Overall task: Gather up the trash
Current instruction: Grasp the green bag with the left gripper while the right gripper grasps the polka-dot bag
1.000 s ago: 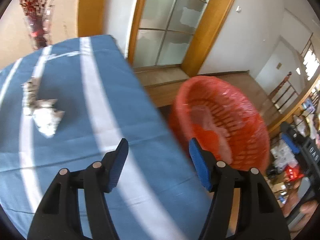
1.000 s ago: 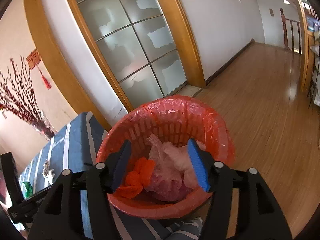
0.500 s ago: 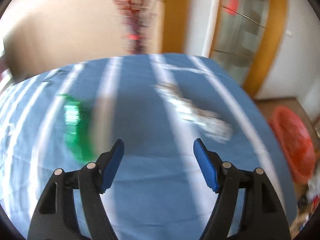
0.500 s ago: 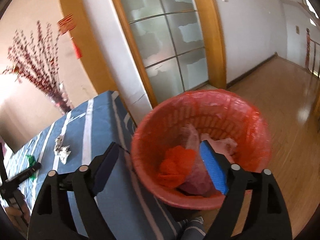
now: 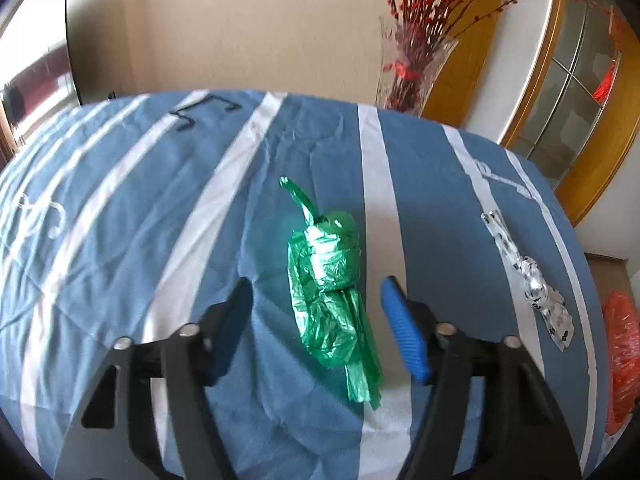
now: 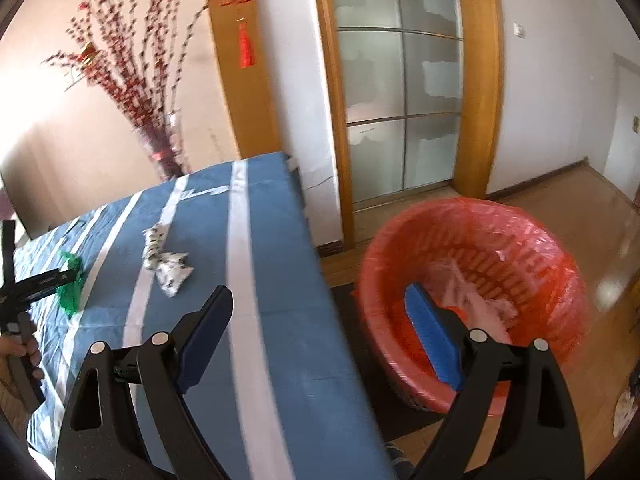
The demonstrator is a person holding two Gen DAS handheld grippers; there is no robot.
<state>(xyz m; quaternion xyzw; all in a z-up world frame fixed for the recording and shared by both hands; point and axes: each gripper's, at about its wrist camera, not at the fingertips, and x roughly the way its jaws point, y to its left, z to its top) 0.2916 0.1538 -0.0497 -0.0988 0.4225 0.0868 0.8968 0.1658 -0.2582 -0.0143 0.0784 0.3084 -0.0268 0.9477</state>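
Note:
A crumpled green plastic bag lies on the blue striped tablecloth. My left gripper hovers over it with the bag between its jaws, which are closing, pads apart from the plastic. A white printed wrapper lies to the right near the table's edge. In the right wrist view my right gripper stands open and empty above the table's corner, beside the red lined trash basket on the floor. The wrapper, the green bag and the left gripper show at left there.
A glass vase of red branches stands behind the table's far edge. A frosted glass door in a wooden frame is behind the basket. Wooden floor stretches to the right. A hand holds the left tool.
The left gripper swung away from the basket, across the table to the green bag, which now lies between its jaws. The right gripper opened wider and turned from the basket toward the table.

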